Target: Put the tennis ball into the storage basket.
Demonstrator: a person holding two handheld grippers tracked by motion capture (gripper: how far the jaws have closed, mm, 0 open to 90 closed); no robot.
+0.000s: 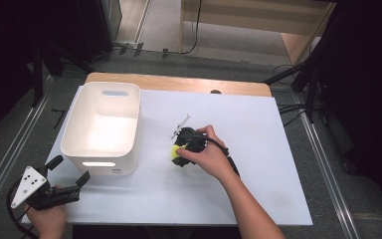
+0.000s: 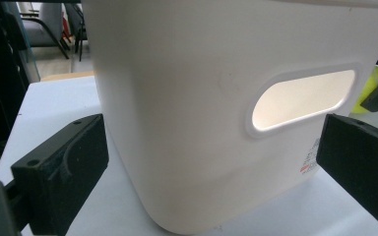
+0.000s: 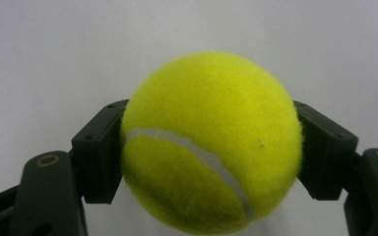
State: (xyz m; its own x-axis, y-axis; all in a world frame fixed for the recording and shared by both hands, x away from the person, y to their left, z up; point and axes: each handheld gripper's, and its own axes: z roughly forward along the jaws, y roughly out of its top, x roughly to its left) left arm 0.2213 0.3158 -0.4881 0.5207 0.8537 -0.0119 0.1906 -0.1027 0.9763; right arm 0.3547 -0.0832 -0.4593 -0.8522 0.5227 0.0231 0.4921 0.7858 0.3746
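The white tabletop (image 1: 258, 149) carries a white bin (image 1: 102, 128) at its left side. The left gripper (image 1: 68, 172) sits at the near left corner, its jaws spread wide before the bin. Near the middle, the right gripper (image 1: 175, 152) pinches a yellow tennis ball (image 3: 211, 142).

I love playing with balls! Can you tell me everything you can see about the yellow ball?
The tennis ball is bright yellow-green and fuzzy, like felt, with a curved white seam running across its front. It looks round and undamaged. The right gripper has it squeezed between its two black jaws, one pressing on each side. In the high view it peeks out beside the person's hand, just right of the white bin, above the white table.
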